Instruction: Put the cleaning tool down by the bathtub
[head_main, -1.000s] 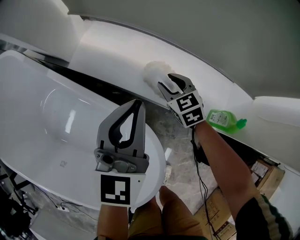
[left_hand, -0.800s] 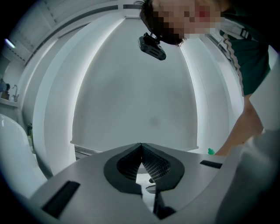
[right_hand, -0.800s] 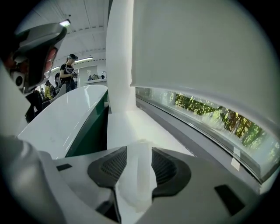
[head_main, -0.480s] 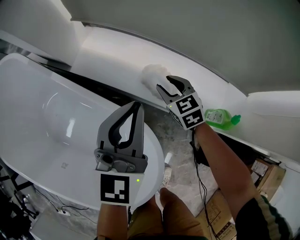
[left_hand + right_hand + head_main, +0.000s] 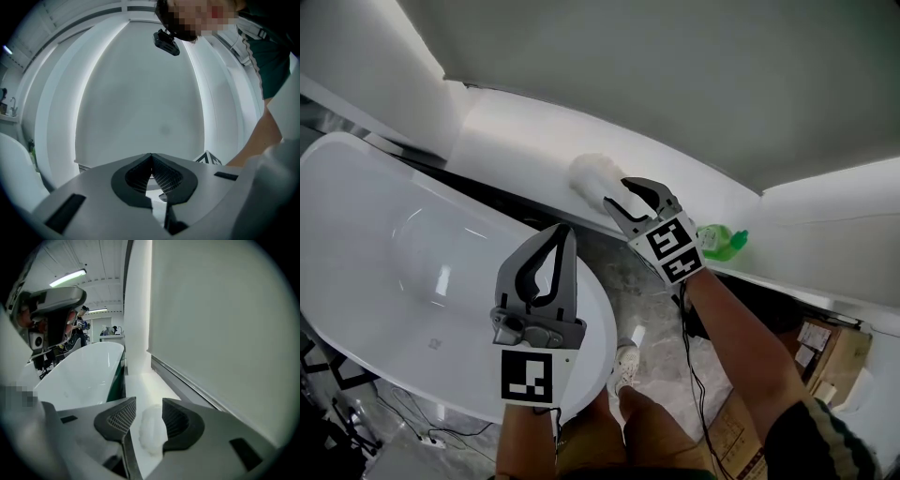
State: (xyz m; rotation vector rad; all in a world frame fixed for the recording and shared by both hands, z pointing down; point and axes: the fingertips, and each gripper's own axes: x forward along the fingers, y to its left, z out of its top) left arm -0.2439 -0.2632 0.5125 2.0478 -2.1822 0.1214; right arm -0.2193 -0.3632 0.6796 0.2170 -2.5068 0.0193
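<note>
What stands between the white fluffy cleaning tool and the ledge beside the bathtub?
Nothing visible. The white fluffy cleaning tool seems to rest on the white ledge beside the white bathtub, between the parted jaws of the right gripper; the green bottle stands aside.

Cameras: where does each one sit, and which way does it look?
Head view: on the person's head, looking steeply down at the bathtub, the ledge, a forearm and legs.
Left gripper view: on the left hand-held gripper, jaws together, facing up toward the person; an arm shows.
Right gripper view: on the right hand-held gripper, jaws apart round the white cleaning tool, facing along the ledge.
Shared: head and right gripper views both show bathtub and cleaning tool.
</note>
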